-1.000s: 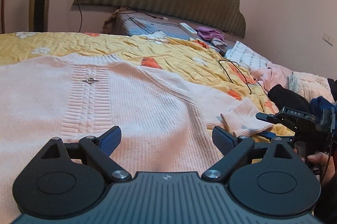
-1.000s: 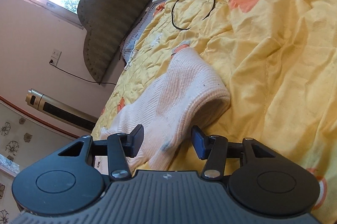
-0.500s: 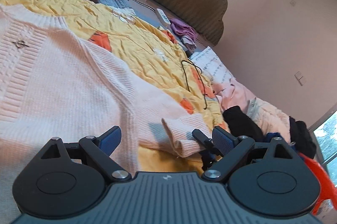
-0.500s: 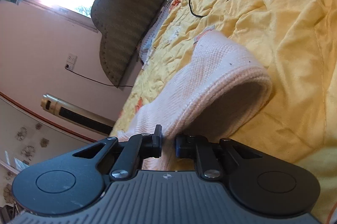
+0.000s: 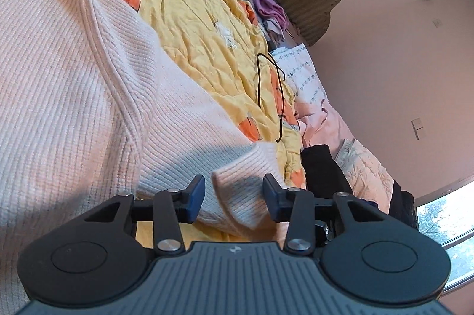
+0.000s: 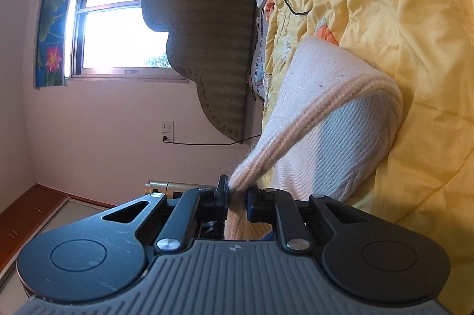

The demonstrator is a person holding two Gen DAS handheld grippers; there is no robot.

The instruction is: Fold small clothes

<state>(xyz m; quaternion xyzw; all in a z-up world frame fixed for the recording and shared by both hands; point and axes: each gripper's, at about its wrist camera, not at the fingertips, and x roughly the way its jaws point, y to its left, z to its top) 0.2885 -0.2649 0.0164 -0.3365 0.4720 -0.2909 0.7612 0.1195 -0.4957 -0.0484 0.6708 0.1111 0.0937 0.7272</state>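
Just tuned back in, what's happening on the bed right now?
A person is folding a pale pink ribbed knit sweater on the yellow floral quilt. The right gripper is shut on the sleeve cuff's edge, lifting it off the quilt. The left gripper has just been closing around the same cuff, its pads not yet pressing.

Pale pink knit sweater (image 5: 74, 84) on bed, cuff lifted
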